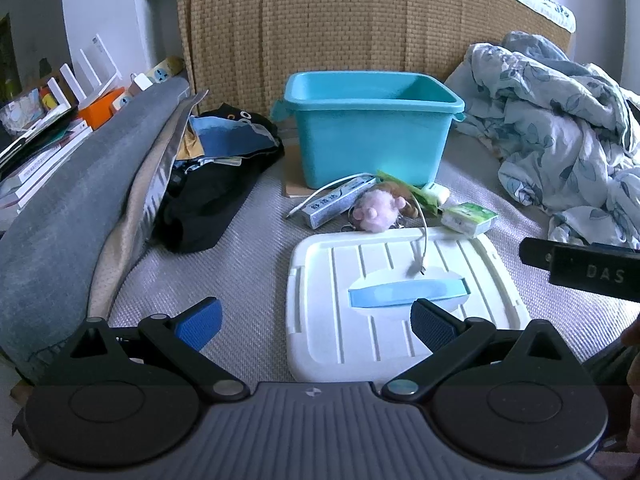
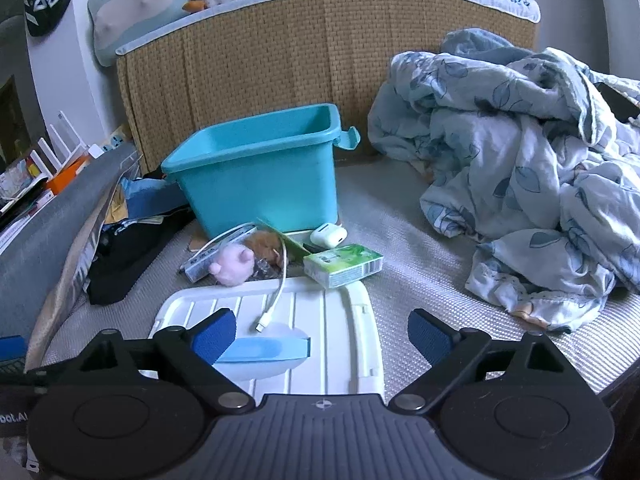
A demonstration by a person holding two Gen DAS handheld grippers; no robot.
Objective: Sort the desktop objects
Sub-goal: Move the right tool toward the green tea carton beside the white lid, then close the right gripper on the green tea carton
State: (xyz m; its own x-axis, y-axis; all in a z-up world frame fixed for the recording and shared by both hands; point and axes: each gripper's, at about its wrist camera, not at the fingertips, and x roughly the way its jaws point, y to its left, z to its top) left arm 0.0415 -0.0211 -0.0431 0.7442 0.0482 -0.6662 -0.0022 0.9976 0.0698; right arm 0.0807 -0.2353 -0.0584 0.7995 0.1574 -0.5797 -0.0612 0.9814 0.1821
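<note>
A teal bin (image 1: 370,128) (image 2: 260,168) stands on the mat at the back. Its white lid (image 1: 400,300) (image 2: 320,320) with a blue handle lies flat in front. Between them lie a pink plush toy (image 1: 378,210) (image 2: 234,266), a white cable (image 1: 422,236) (image 2: 276,296) trailing onto the lid, a grey-white box (image 1: 340,202) (image 2: 208,258), a green tissue pack (image 1: 468,220) (image 2: 344,266) and a white earbud case (image 2: 329,235) (image 1: 438,193). My left gripper (image 1: 316,324) hovers open over the lid's near edge, holding nothing. My right gripper (image 2: 322,338) is open above the lid too.
A crumpled floral blanket (image 1: 560,128) (image 2: 540,184) fills the right side. Dark clothes (image 1: 216,184) and a grey cushion (image 1: 80,216) lie left. A woven headboard (image 1: 360,32) stands behind the bin. Books and a router (image 1: 92,68) sit far left.
</note>
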